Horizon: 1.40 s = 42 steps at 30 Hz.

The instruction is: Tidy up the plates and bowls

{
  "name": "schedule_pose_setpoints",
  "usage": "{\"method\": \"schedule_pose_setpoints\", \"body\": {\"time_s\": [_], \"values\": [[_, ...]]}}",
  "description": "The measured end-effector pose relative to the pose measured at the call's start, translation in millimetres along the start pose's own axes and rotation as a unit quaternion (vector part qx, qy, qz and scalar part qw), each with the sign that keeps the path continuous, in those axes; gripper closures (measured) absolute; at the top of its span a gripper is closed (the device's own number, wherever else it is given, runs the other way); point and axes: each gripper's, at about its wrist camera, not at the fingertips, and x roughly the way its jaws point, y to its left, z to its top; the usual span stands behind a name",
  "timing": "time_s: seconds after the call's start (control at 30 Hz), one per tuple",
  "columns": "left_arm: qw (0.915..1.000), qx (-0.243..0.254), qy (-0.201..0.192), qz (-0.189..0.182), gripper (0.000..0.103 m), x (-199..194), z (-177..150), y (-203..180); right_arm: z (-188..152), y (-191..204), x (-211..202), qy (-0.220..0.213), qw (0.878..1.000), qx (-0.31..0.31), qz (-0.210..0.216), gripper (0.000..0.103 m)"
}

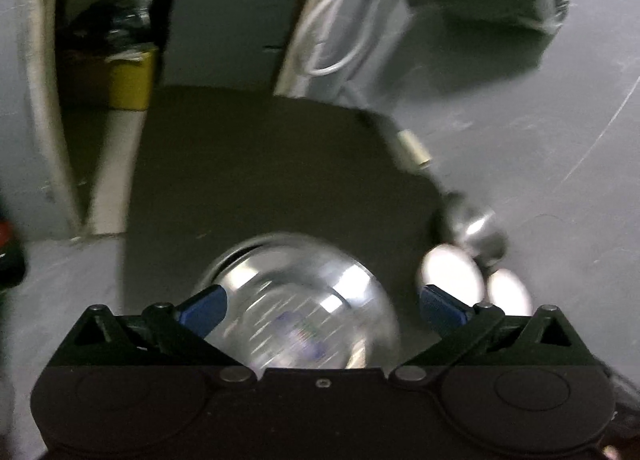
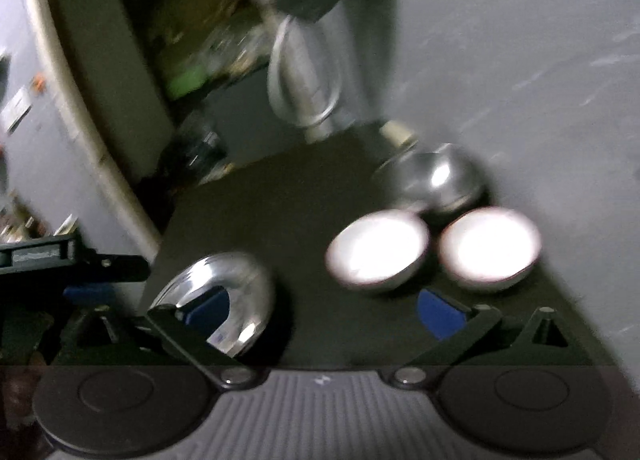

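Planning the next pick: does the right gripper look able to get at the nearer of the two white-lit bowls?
Probably yes. The right gripper is open, nothing between its jaws, and bare dark mat lies before the nearer bowl.

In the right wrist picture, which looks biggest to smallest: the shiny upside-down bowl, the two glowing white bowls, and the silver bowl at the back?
1. Shiny upside-down bowl, though it is closest to the camera.
2. The two white bowls look alike, so no ranking.
3. Silver bowl at the back, farthest away, so unsure.
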Motion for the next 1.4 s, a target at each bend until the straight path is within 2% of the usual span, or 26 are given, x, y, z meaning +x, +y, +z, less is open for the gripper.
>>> {"method": "schedule_pose_setpoints", "body": {"time_s": [0.07,0.2,0.3,0.37,0.5,0.57,0.7,0.77,0.93,1.07,1.13,1.17,1.23,1.3,1.4], "values": [[0.9998,0.007,0.002,-0.021,0.001,16,18,-15,9,-12,-1,-0.027,0.999,0.002,-0.022,0.000],[0.9975,0.009,0.022,-0.066,0.001,56,50,-48,27,-33,12,-0.050,0.998,0.020,-0.043,0.000],[0.9951,0.040,0.033,-0.084,0.001,91,70,-78,37,-46,27,-0.058,0.996,0.036,-0.060,0.000],[0.9928,0.075,0.046,-0.081,0.001,118,81,-98,44,-53,42,-0.055,0.995,0.046,-0.073,0.001],[0.9861,0.128,0.092,-0.053,0.001,171,93,-123,55,-62,72,-0.039,0.994,0.051,-0.090,0.010],[0.9851,0.129,0.105,-0.043,0.001,193,97,-128,58,-66,81,-0.035,0.993,0.055,-0.096,0.015],[0.9830,0.130,0.122,-0.045,0.001,219,98,-131,60,-72,97,-0.015,0.992,0.051,-0.117,0.022],[0.9815,0.133,0.131,-0.042,0.005,231,98,-132,61,-74,105,-0.004,0.991,0.047,-0.128,0.027],[0.9794,0.133,0.147,-0.038,0.021,251,96,-134,64,-78,117,0.011,0.989,0.047,-0.140,0.042],[0.9783,0.124,0.160,-0.044,0.031,258,92,-134,68,-80,127,0.025,0.987,0.045,-0.150,0.048],[0.9764,0.118,0.172,-0.054,0.051,263,90,-133,69,-81,132,0.035,0.987,0.043,-0.153,0.054],[0.9749,0.115,0.181,-0.059,0.056,265,89,-133,69,-82,133,0.040,0.986,0.042,-0.154,0.055],[0.9733,0.107,0.192,-0.066,0.074,270,85,-132,68,-84,137,0.047,0.986,0.042,-0.154,0.062],[0.9744,0.093,0.190,-0.075,0.086,271,83,-129,68,-84,137,0.043,0.986,0.039,-0.157,0.067],[0.9781,0.083,0.176,-0.074,0.086,265,82,-128,69,-86,136,0.036,0.986,0.037,-0.156,0.077]]}}
